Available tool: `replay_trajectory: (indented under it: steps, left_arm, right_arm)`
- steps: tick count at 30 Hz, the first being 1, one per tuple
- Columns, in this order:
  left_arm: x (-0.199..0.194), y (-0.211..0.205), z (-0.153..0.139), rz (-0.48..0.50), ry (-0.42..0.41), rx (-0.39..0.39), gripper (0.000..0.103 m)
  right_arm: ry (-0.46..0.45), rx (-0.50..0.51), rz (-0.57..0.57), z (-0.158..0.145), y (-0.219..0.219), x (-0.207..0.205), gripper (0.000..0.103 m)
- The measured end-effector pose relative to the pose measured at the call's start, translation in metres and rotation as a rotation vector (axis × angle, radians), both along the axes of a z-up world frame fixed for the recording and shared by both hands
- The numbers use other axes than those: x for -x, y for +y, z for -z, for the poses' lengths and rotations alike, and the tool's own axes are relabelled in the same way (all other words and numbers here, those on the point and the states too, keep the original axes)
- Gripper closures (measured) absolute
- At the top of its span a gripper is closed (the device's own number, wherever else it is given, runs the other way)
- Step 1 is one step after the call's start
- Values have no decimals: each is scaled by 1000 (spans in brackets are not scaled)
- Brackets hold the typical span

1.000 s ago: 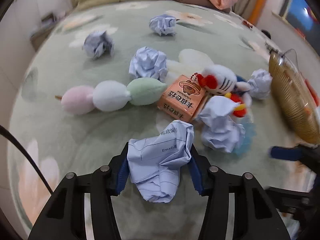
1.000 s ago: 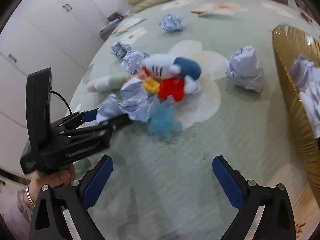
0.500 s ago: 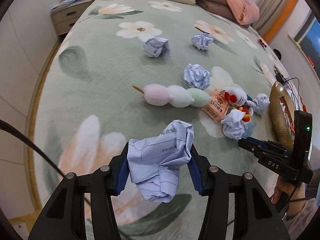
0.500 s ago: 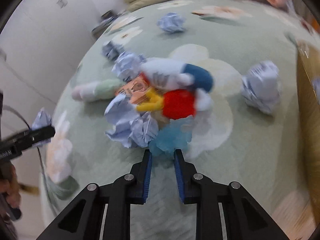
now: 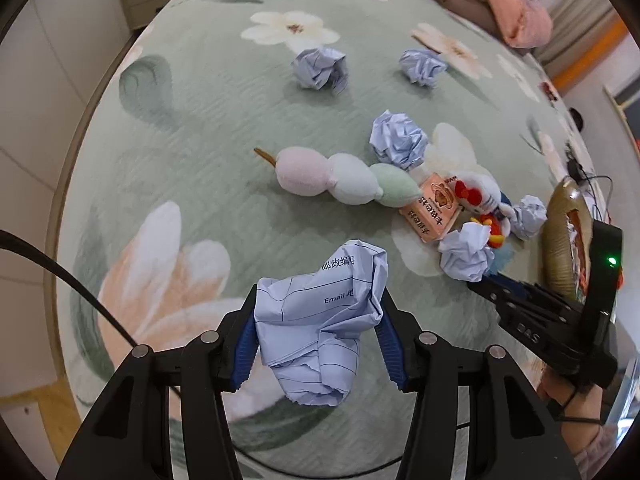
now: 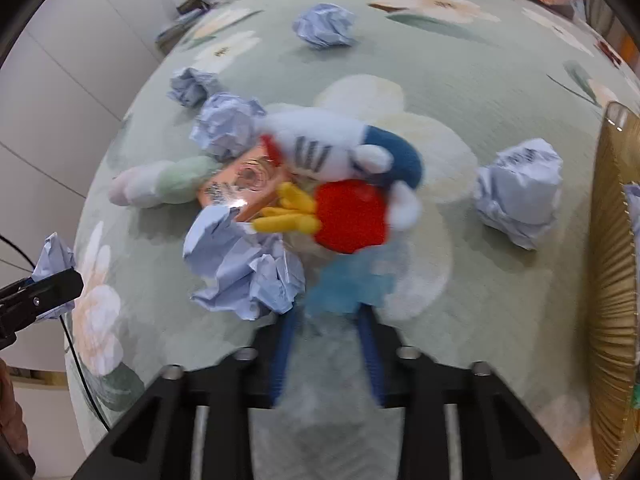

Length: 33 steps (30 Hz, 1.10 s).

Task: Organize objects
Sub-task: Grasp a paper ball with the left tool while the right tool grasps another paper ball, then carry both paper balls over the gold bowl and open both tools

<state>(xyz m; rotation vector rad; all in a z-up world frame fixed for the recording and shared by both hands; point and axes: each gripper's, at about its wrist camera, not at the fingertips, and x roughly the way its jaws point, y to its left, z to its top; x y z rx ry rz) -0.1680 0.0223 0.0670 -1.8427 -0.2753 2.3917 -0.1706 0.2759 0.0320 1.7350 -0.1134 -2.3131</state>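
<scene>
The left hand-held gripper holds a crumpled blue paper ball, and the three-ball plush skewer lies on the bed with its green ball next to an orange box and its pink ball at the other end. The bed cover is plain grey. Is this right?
Not quite. The left wrist view shows the bed cover is green with large flower prints, not plain grey. The rest holds: the left hand-held gripper holds the paper ball, and the skewer has its green ball next to the orange box.

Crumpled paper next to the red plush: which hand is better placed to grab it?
Probably right. The right gripper has its tips just beside the crumpled paper, while the left gripper is clamped on another paper wad, farther off.
</scene>
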Motion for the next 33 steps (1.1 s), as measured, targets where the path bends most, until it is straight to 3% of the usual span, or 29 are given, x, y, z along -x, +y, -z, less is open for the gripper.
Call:
replay_trajectory:
  steps: [3, 10, 16, 21, 25, 33]
  left_arm:
    - [4, 6, -3, -30, -18, -23, 53]
    - [16, 44, -28, -21, -18, -30, 53]
    - [37, 120, -62, 123, 26, -61, 53]
    - [47, 200, -74, 284, 15, -104, 53]
    - [40, 259, -71, 405, -19, -98, 53]
    - [33, 320, -52, 490, -85, -86, 53]
  right_arm:
    - [-46, 37, 16, -7, 10, -1, 80]
    - [-52, 118, 42, -51, 35, -18, 81]
    - [-34, 116, 94, -97, 77, -22, 81]
    - [-42, 68, 184, -119, 133, -23, 81]
    - [-70, 32, 244, -127, 176, -26, 81]
    - [-145, 9, 325, -114, 224, -30, 81]
